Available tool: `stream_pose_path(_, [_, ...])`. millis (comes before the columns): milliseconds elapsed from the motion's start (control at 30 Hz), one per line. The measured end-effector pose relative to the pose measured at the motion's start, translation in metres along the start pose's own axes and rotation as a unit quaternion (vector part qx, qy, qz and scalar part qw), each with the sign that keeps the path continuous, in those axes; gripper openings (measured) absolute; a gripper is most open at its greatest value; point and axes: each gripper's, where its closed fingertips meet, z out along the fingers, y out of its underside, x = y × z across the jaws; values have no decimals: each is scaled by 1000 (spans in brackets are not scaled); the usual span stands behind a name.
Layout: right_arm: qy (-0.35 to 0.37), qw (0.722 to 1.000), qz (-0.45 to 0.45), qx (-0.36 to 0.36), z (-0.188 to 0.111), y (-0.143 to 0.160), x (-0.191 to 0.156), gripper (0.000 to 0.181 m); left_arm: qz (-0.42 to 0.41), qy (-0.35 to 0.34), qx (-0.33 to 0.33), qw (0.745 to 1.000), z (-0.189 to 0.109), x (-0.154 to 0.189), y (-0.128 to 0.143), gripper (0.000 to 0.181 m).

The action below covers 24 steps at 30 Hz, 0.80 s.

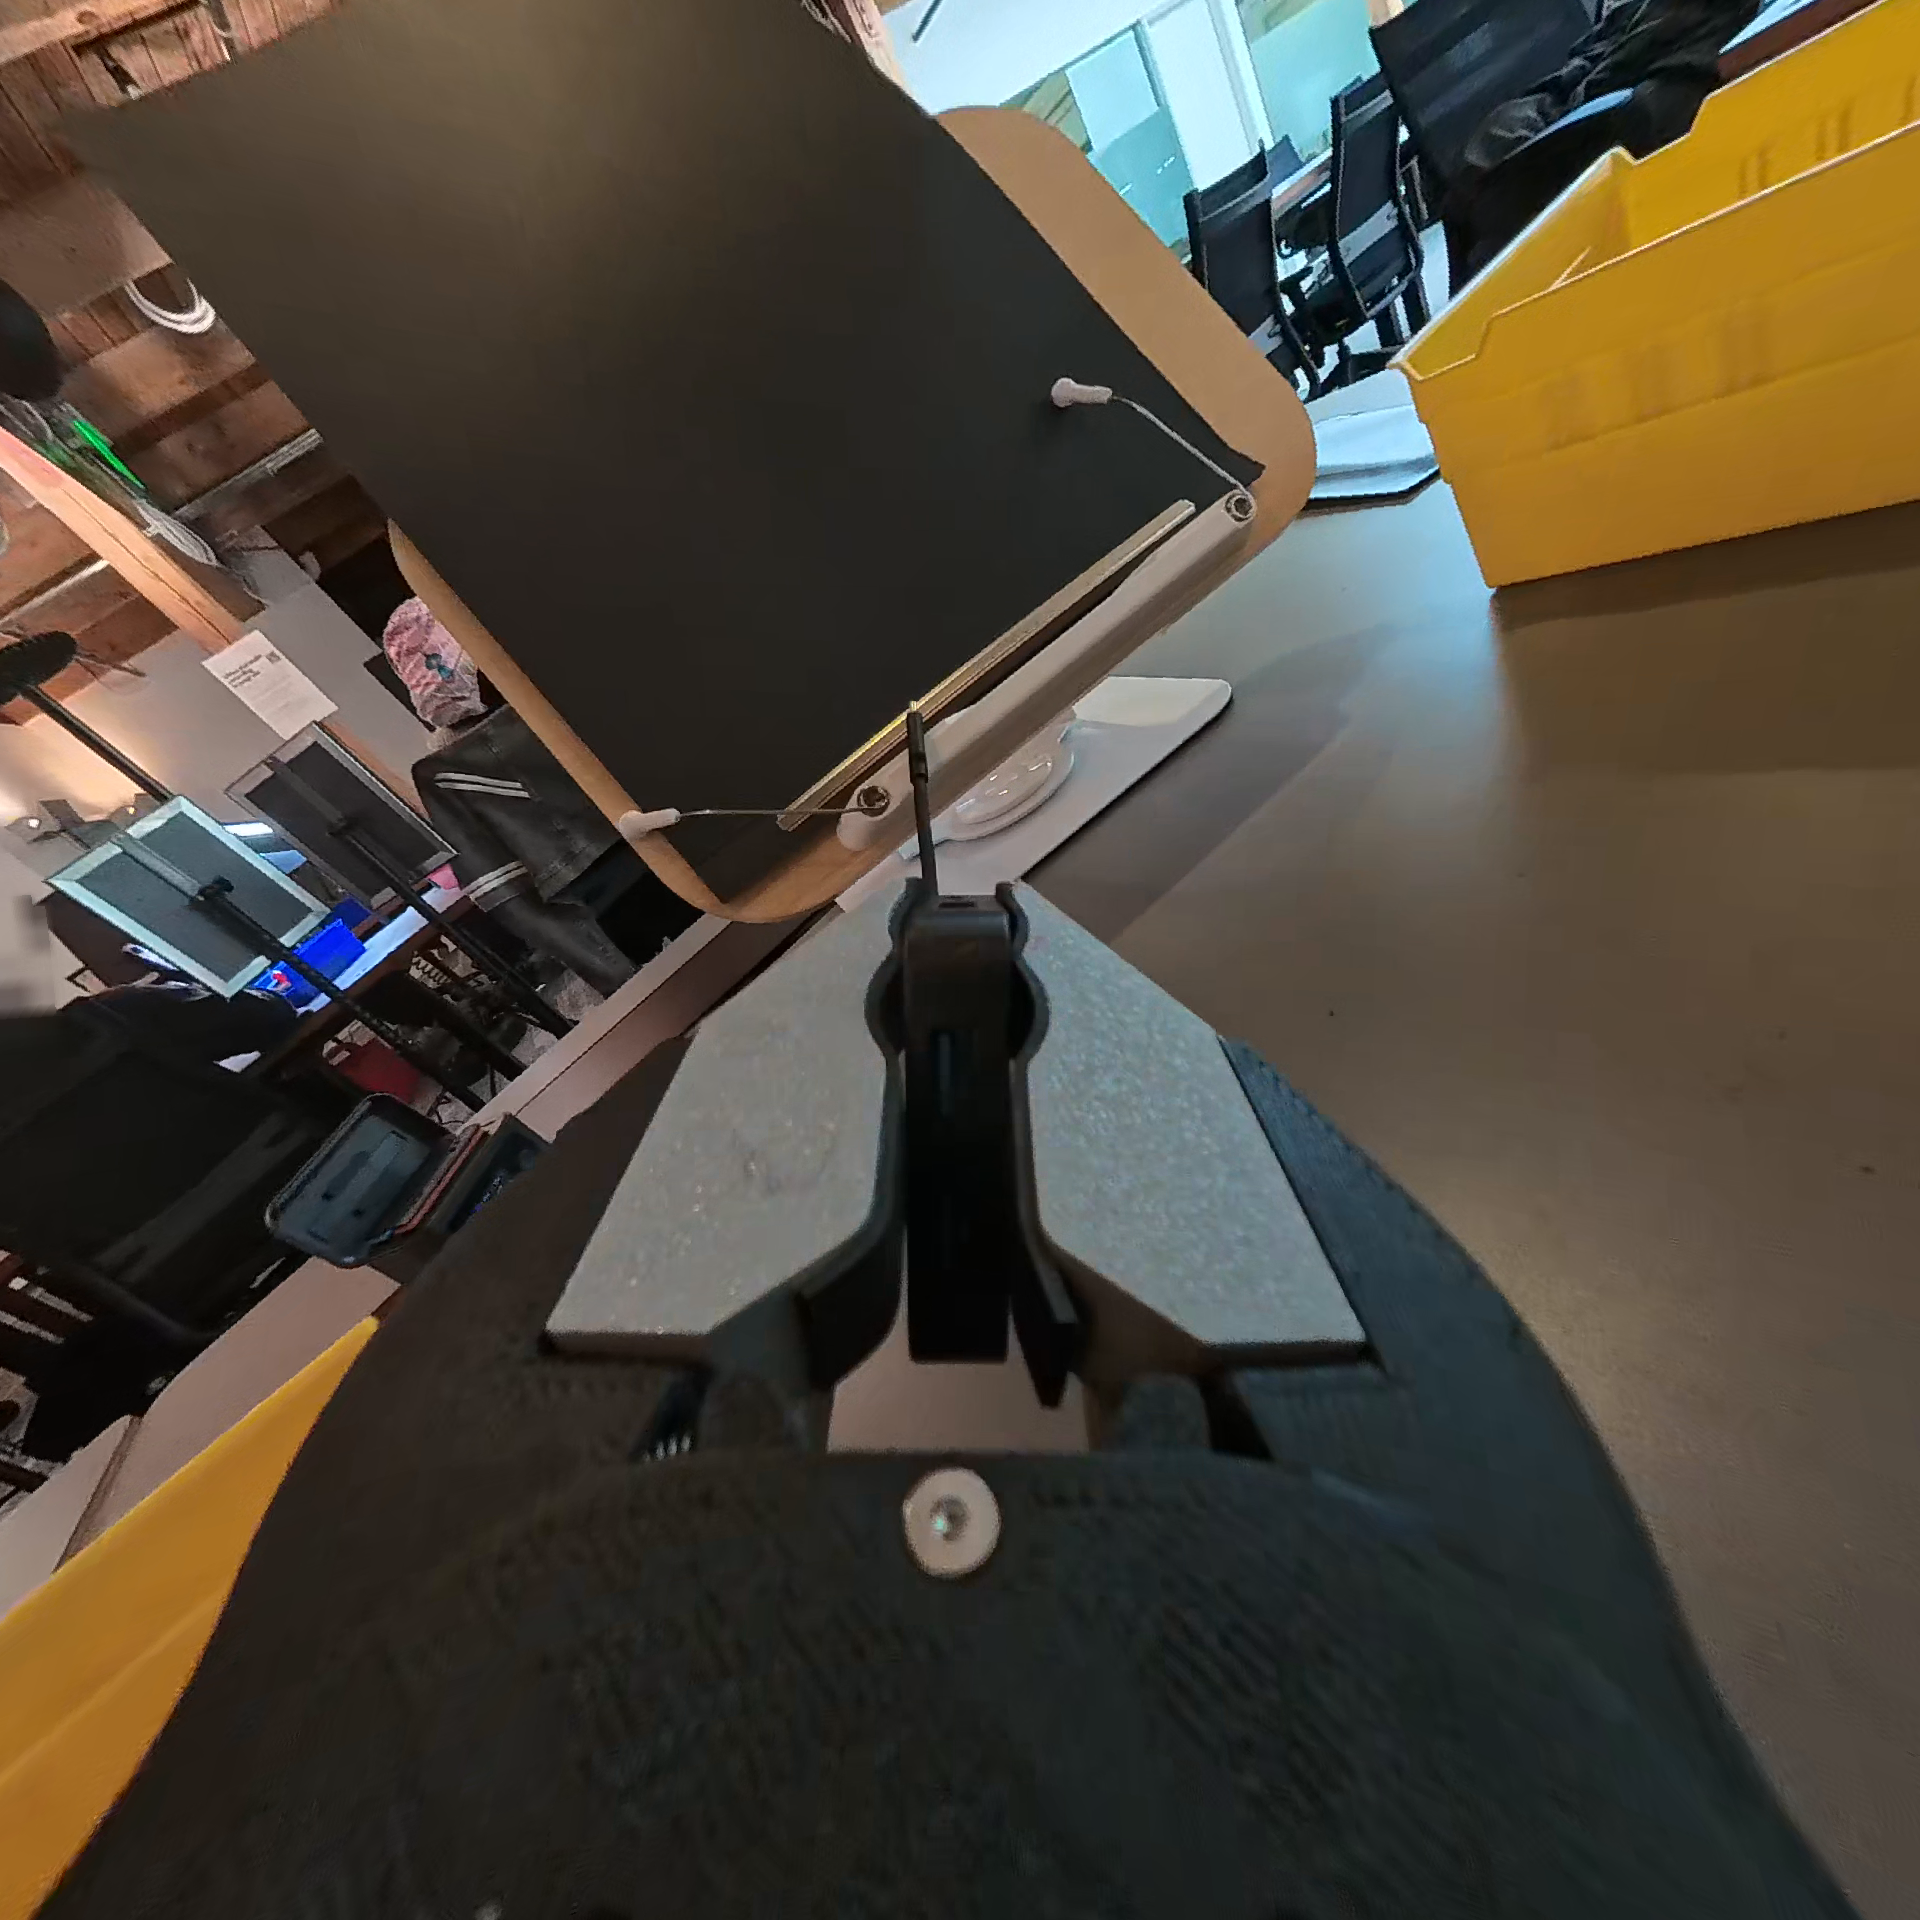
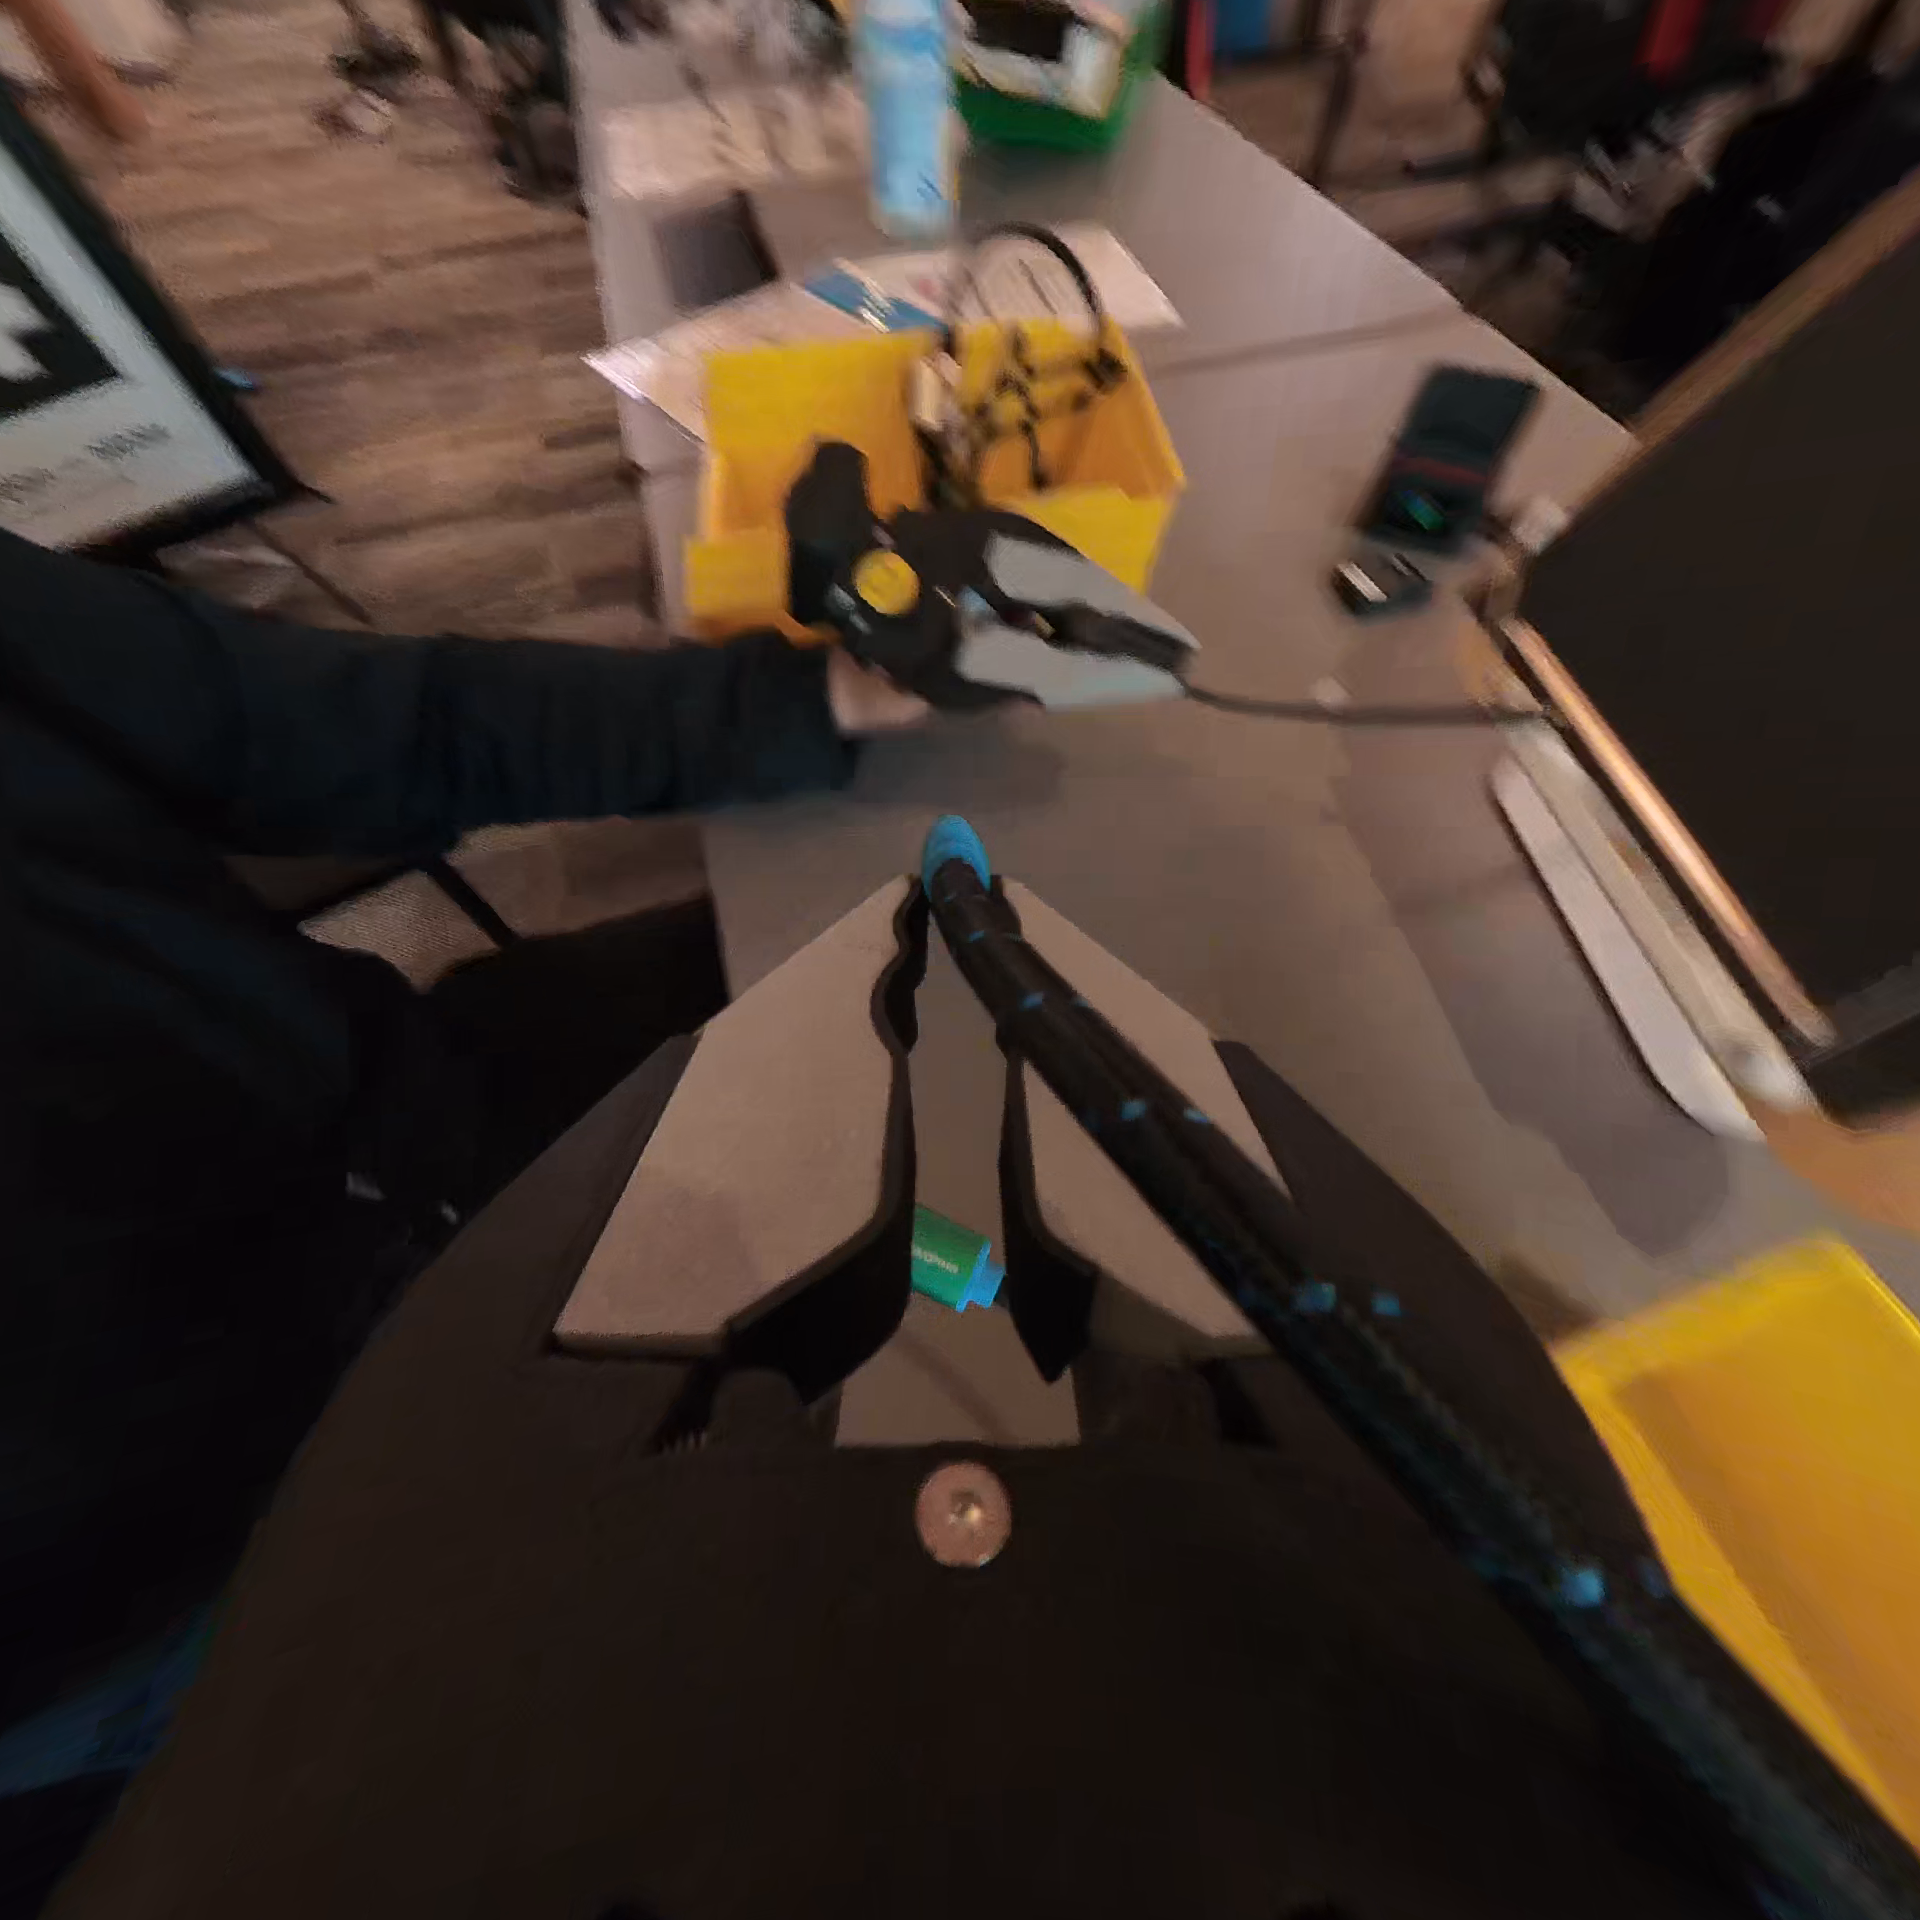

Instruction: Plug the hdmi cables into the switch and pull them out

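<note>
In the left wrist view my left gripper point(image 1: 954, 906) is shut on a flat black box, the switch point(image 1: 956, 1143), held edge-on between the fingers. A thin black cable point(image 1: 921, 790) leaves its far end. The left gripper also shows in the right wrist view point(image 2: 1169, 660), with that thin cable point(image 2: 1371, 712) trailing right. My right gripper point(image 2: 951, 896) is shut on a black braided HDMI cable with blue flecks point(image 2: 1132, 1122), close to its blue end point(image 2: 951, 844). The cable runs back over the right finger to the lower right. The right view is blurred.
A black board on a wooden stand point(image 1: 675, 416) stands just ahead of the left gripper. Yellow bins sit on the grey table point(image 1: 1558, 1039) at right point(image 1: 1662, 364) and lower left point(image 1: 125, 1610). In the right view are a yellow bin of cables point(image 2: 1039, 447), another bin point(image 2: 1745, 1455), a small green object point(image 2: 948, 1262) and a person's black sleeve point(image 2: 416, 727).
</note>
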Motion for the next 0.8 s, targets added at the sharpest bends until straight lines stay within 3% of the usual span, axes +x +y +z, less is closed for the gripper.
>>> stream_pose_path(200, [147,974,95,-145,-63,91,70,9,12,4,2,1000,0,4,-3,11])
stream_pose_path(333, [144,939,209,-233,-63,171,92,8,16,10,2,1000,0,7,-3,11])
stream_pose_path(467, [128,882,280,-358,-70,241,84,10,14,24,-4,1000,1,12,1,11])
stream_pose_path(533, [137,874,271,-379,-78,244,80,9,10,51,4,999,1,21,-3,11])
stream_pose_path(667, [167,883,240,-367,-94,216,71,21,-6,133,45,990,-6,48,-20,11])
stream_pose_path(800, [138,943,148,-265,-62,150,38,22,-76,254,97,959,-21,78,-42,11])
